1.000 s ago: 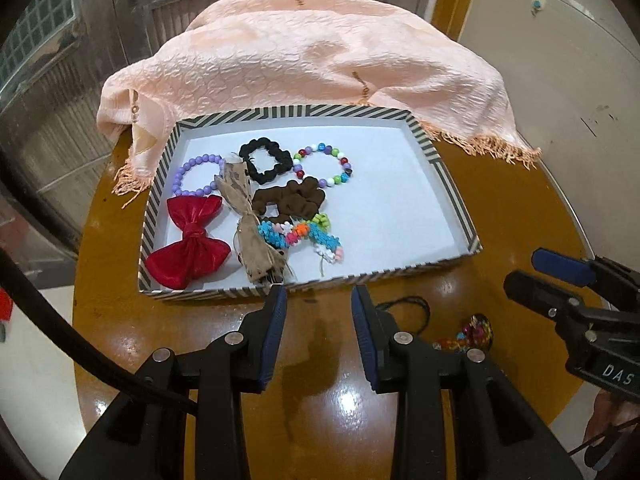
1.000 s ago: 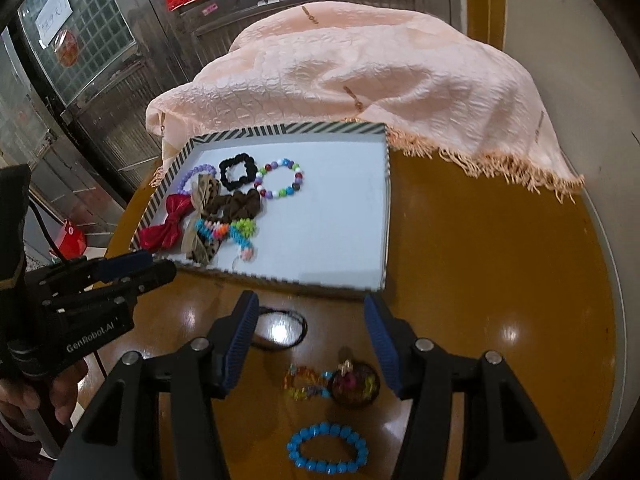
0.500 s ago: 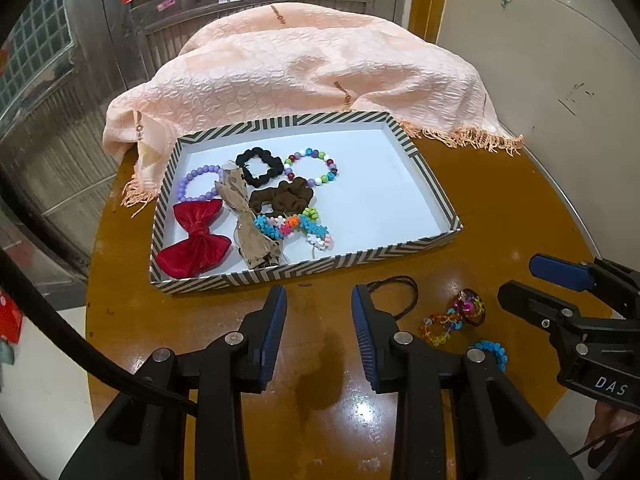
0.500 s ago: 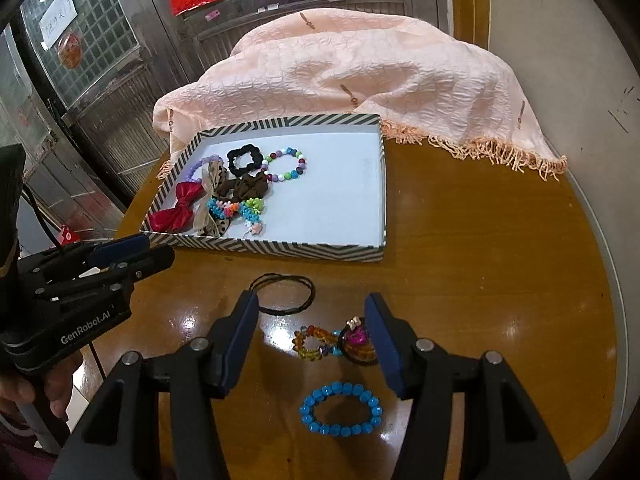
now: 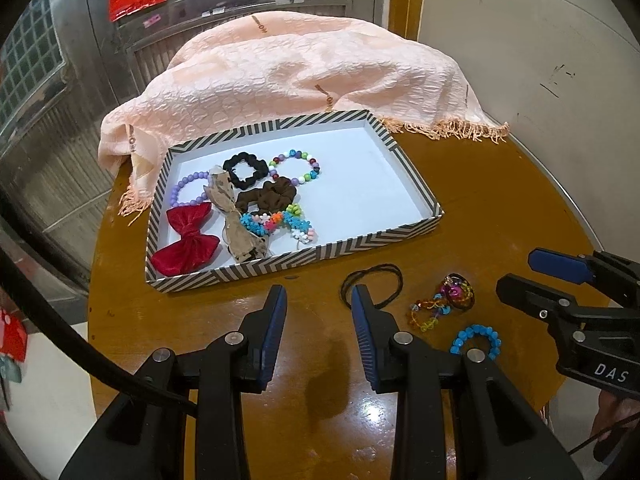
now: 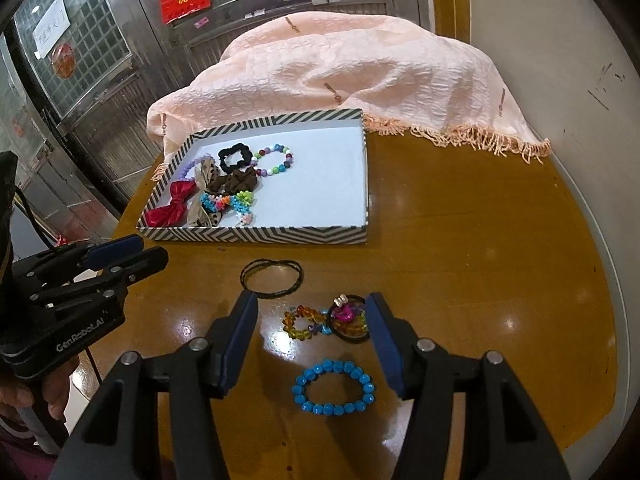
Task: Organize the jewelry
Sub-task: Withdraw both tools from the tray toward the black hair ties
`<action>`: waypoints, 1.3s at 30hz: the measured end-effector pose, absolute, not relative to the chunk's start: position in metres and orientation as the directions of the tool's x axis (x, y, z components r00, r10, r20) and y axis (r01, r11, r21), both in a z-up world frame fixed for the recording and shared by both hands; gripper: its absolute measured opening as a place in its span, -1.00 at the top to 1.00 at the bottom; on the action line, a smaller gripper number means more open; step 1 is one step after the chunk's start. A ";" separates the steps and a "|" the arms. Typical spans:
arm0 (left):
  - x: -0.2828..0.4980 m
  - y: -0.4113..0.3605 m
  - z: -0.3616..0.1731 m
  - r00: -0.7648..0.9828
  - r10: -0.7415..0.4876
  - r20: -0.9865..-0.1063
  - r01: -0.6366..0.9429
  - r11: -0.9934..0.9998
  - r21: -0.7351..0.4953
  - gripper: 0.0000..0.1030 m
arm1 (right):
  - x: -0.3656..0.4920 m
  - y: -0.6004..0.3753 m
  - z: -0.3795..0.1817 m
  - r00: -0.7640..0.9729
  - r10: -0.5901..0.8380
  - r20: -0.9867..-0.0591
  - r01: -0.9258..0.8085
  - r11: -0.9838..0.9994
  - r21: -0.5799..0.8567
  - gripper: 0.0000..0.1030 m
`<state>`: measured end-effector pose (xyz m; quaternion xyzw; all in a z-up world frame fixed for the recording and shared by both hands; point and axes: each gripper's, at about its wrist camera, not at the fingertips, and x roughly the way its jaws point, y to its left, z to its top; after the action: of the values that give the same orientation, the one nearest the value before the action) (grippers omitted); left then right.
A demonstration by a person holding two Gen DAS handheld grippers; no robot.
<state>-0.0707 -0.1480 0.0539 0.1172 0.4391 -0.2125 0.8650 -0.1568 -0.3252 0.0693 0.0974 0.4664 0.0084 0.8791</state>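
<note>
Jewelry lies partly inside a shallow box [image 6: 256, 235] with a black-and-white striped wall and a white floor, and partly loose on the round wooden table [image 6: 480, 248] in front of it. Box contents, all gathered in the left half: a red velvet bow [image 5: 186, 240] at the near-left corner; a tan dotted ribbon bow [image 5: 234, 220] just beside it; a lilac bead bracelet [image 5: 187, 191] behind the red bow; a black scrunchie [image 5: 245, 169] and a multicoloured bead bracelet [image 5: 295, 168] toward the far wall; a brown scrunchie [image 5: 267, 197] between them and the near wall; a bright beaded strand [image 5: 276, 222] lying against the brown scrunchie. The right half of the box floor is bare white.

Loose on the table, near the box's front wall: a thin black hair elastic [image 6: 272, 274]; an amber-and-coloured bead bracelet [image 6: 301, 322] touching a dark hair tie with a pink charm [image 6: 347, 318]; a blue bead bracelet [image 6: 334, 387] nearest the camera.

Left gripper [image 5: 318, 300]: jaws spread, nothing between them, over bare table in front of the box. Right gripper [image 6: 312, 320]: jaws spread, above the amber bracelet and the charm tie, gripping neither. A peach fringed cloth [image 6: 360, 68] is heaped behind the box.
</note>
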 end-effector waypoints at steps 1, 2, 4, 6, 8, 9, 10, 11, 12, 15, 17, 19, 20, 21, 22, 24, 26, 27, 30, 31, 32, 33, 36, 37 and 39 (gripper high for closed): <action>-0.072 -0.149 0.055 0.527 -0.267 -0.807 0.473 0.881 0.018 0.59 | -0.158 -0.326 0.069 0.566 0.104 -0.818 0.078 0.981 0.179 -0.14; -0.072 -0.149 0.055 0.528 -0.267 -0.806 0.474 0.880 0.018 0.59 | -0.159 -0.326 0.070 0.567 0.104 -0.817 0.078 0.981 0.179 -0.14; -0.073 -0.149 0.056 0.530 -0.270 -0.804 0.475 0.880 0.018 0.59 | -0.161 -0.327 0.070 0.568 0.104 -0.817 0.079 0.981 0.179 -0.14; -0.074 -0.149 0.056 0.532 -0.272 -0.802 0.476 0.879 0.018 0.59 | -0.162 -0.327 0.069 0.567 0.102 -0.817 0.080 0.981 0.179 -0.15; -0.075 -0.149 0.056 0.534 -0.271 -0.801 0.477 0.879 0.020 0.59 | -0.163 -0.328 0.069 0.567 0.101 -0.817 0.083 0.980 0.179 -0.15; -0.075 -0.149 0.056 0.535 -0.270 -0.801 0.478 0.878 0.023 0.59 | -0.163 -0.328 0.069 0.568 0.101 -0.817 0.084 0.980 0.180 -0.15; -0.075 -0.149 0.056 0.535 -0.270 -0.800 0.478 0.878 0.024 0.59 | -0.163 -0.329 0.069 0.568 0.101 -0.817 0.085 0.980 0.180 -0.15; -0.075 -0.149 0.056 0.535 -0.270 -0.800 0.479 0.878 0.024 0.59 | -0.163 -0.329 0.069 0.567 0.100 -0.818 0.087 0.980 0.180 -0.15; -0.075 -0.149 0.056 0.535 -0.270 -0.800 0.478 0.878 0.024 0.59 | -0.163 -0.329 0.068 0.565 0.099 -0.819 0.089 0.980 0.180 -0.16; -0.074 -0.149 0.055 0.533 -0.268 -0.802 0.477 0.879 0.023 0.59 | -0.162 -0.330 0.066 0.558 0.098 -0.824 0.095 0.979 0.181 -0.16; -0.073 -0.149 0.054 0.529 -0.267 -0.806 0.476 0.879 0.021 0.59 | -0.161 -0.331 0.064 0.553 0.099 -0.827 0.096 0.979 0.181 -0.16; -0.073 -0.149 0.053 0.526 -0.267 -0.808 0.477 0.879 0.020 0.59 | -0.161 -0.331 0.062 0.548 0.100 -0.831 0.096 0.979 0.181 -0.16; -0.072 -0.149 0.053 0.525 -0.266 -0.808 0.476 0.879 0.020 0.59 | -0.160 -0.331 0.061 0.545 0.101 -0.833 0.095 0.979 0.181 -0.16; -0.071 -0.149 0.052 0.524 -0.266 -0.809 0.475 0.880 0.019 0.59 | -0.159 -0.331 0.060 0.542 0.101 -0.835 0.095 0.979 0.180 -0.16; -0.070 -0.149 0.052 0.522 -0.266 -0.810 0.475 0.880 0.018 0.59 | -0.159 -0.331 0.059 0.538 0.100 -0.837 0.095 0.979 0.179 -0.16; -0.069 -0.149 0.050 0.518 -0.266 -0.813 0.475 0.880 0.015 0.59 | -0.158 -0.330 0.058 0.535 0.101 -0.839 0.095 0.979 0.178 -0.17; -0.068 -0.150 0.048 0.513 -0.264 -0.816 0.477 0.879 0.015 0.59 | -0.157 -0.331 0.057 0.530 0.101 -0.842 0.095 0.980 0.177 -0.17; -0.067 -0.150 0.046 0.508 -0.264 -0.820 0.477 0.879 0.013 0.59 | -0.156 -0.332 0.056 0.528 0.100 -0.843 0.096 0.980 0.176 -0.17; -0.063 -0.147 0.041 0.480 -0.281 -0.831 0.480 0.877 -0.020 0.59 | -0.155 -0.335 0.055 0.524 0.096 -0.846 0.102 0.979 0.174 -0.17; -0.061 -0.145 0.038 0.467 -0.288 -0.836 0.480 0.877 -0.034 0.59 | -0.156 -0.336 0.054 0.522 0.094 -0.848 0.106 0.979 0.174 -0.17; -0.058 -0.143 0.035 0.449 -0.297 -0.843 0.483 0.874 -0.051 0.59 | -0.156 -0.337 0.053 0.520 0.092 -0.849 0.109 0.979 0.173 -0.17; -0.057 -0.141 0.031 0.432 -0.307 -0.848 0.487 0.871 -0.067 0.59 | -0.156 -0.339 0.052 0.517 0.092 -0.851 0.112 0.979 0.173 -0.17; -0.052 -0.137 0.018 0.374 -0.330 -0.866 0.494 0.862 -0.115 0.59 | -0.158 -0.344 0.045 0.499 0.082 -0.862 0.125 0.978 0.166 -0.17; -0.052 -0.137 0.014 0.360 -0.335 -0.871 0.494 0.860 -0.126 0.59 | -0.158 -0.346 0.041 0.489 0.082 -0.868 0.129 0.978 0.165 -0.17; -0.049 -0.139 0.005 0.327 -0.344 -0.880 0.489 0.859 -0.155 0.59 | -0.159 -0.347 0.035 0.475 0.086 -0.876 0.128 0.978 0.165 -0.17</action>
<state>-0.0493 -0.1391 0.0053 0.0693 0.5205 -0.2566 0.8114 -0.1591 -0.3475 0.0353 0.1042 0.5122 -0.0122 0.8524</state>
